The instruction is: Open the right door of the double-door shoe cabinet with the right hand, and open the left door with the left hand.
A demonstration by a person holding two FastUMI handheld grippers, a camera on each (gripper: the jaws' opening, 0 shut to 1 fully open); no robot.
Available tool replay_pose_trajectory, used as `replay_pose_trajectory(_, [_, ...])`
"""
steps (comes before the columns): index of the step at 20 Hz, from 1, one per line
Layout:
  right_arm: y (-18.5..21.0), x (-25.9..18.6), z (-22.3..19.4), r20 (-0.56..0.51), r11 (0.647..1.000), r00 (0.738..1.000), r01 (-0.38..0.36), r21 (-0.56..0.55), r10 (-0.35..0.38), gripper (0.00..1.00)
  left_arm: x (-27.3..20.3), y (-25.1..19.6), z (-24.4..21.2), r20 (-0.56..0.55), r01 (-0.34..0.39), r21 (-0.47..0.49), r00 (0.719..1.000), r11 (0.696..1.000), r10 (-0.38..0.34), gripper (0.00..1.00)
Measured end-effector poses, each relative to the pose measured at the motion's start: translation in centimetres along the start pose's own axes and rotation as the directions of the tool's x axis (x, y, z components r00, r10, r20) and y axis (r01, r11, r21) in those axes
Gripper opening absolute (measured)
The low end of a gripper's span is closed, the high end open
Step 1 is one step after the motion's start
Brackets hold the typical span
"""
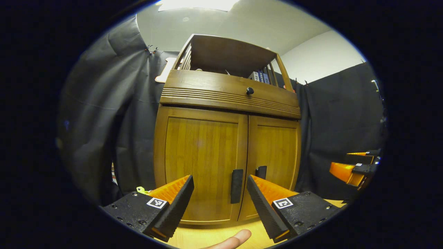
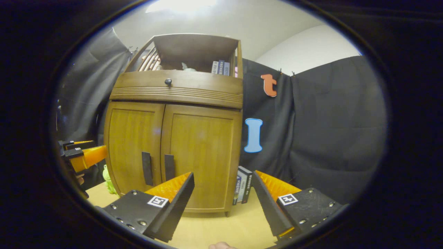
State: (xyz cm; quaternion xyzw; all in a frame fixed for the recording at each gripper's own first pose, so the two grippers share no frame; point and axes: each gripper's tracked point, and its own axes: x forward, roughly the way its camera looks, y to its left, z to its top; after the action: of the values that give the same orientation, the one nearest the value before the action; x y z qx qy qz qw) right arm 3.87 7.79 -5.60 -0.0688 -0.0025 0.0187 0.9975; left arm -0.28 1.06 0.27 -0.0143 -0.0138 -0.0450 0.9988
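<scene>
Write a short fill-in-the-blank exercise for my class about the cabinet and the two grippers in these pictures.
1. Both doors of the cabinet are ____.
2. The left gripper has its jaws ____ in front of the left door handle.
3. The knob sits on the ____ above the doors.
4. Beside the cabinet, past the right gripper, stand some ____.

Missing words: closed; open; drawer; books
</scene>
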Motion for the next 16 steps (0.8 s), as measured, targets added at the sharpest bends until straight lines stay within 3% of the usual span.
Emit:
replay_pose_trajectory(8, [7.0, 8.8, -3.3, -0.053, 0.992, 0.99, -0.129, 0.009, 0.129, 0.97, 0.2, 0.2, -0.6, -0.042, -0.007, 0.0, 0.999, 1.0, 0.007, 0.92])
replay_pose_trajectory(9, [7.9, 9.7, -3.8, -0.06, 0.989, 0.987, -0.148, 0.017, 0.149, 0.97, 0.2, 0.0, -0.4, -0.041, 0.002, -0.005, 0.999, 1.0, -0.002, 0.96])
replay_pose_trajectory(10, [8.6, 10.6, -4.3, -0.069, 0.986, 0.984, -0.166, 0.018, 0.167, 0.96, 0.1, 0.0, -0.4, -0.038, 0.016, -0.007, 0.999, 1.0, -0.016, 0.92])
replay_pose_trajectory(16, [12.2, 13.9, -6.2, -0.103, 0.974, 0.968, -0.225, 0.032, 0.227, 0.96, -0.6, -0.7, -0.1, -0.047, 0.094, -0.009, 0.994, 0.996, -0.094, 0.96])
